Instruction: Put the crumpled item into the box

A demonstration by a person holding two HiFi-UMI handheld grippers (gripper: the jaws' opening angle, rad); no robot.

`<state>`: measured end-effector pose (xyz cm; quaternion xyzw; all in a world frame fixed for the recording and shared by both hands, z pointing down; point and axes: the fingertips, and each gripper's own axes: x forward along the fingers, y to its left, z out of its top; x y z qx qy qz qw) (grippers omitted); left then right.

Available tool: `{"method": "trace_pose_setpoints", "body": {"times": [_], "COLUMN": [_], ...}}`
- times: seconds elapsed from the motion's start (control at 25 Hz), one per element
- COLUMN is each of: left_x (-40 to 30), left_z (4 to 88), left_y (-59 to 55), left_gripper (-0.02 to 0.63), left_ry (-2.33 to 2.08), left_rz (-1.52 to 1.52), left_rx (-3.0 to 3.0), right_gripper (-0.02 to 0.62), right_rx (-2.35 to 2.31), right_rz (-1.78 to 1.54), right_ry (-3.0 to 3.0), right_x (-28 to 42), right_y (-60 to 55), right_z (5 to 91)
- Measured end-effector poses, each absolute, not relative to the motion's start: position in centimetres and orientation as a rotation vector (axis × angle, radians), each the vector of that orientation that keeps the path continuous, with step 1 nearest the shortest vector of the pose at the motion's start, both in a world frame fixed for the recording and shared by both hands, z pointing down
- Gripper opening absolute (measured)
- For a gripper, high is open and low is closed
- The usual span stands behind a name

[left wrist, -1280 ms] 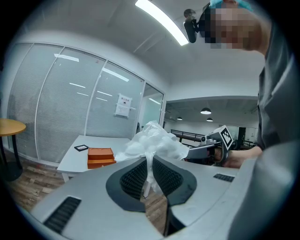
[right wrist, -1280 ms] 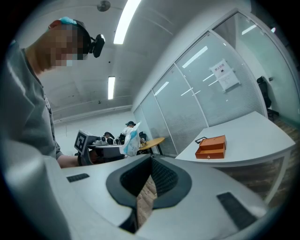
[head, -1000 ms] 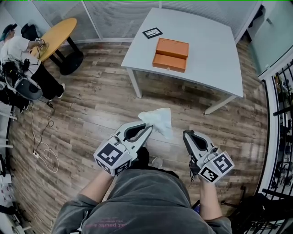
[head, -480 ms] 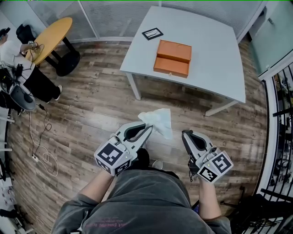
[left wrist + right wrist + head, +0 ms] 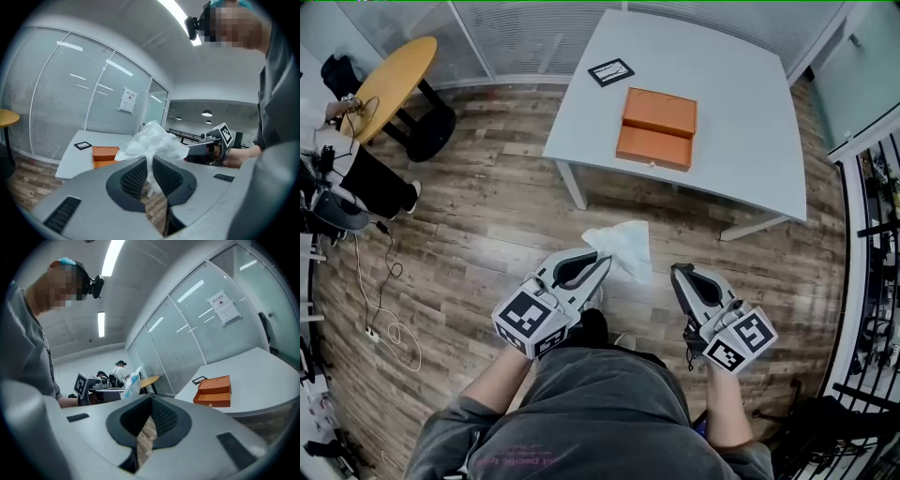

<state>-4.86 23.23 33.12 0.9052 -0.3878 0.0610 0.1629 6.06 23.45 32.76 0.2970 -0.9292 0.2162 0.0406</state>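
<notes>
Left gripper jaws pinched almost closed on the crumpled white item; it bunches out past the tips toward 1 o'clock, held up over the wood floor. Right gripper is at 3 o'clock of the left one, jaws together with nothing in them. Orange box sits open on the white table at 12 o'clock, well apart from both grippers.

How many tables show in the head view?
2: the pale grey rectangular table ahead, carrying the open orange box; the round yellow-topped table at upper left.
</notes>
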Motion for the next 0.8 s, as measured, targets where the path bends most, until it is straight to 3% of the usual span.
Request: {"method": "trace_pose_setpoints", "body": {"times": [0.8], "left_x": [-11.2], "left_z": [33.5], "left_y": [13.5], "left_gripper": [0.055], "left_ry": [-1.018], "left_rz": [0.168], "left_rx": [2.600], "right_gripper": [0.000], "right_rx": [1.003], "right_rz": [0.665], "right_ry": [-2.798], "right_x": [-0.6], "right_y": [13.9], "right_z": [32.3]}}
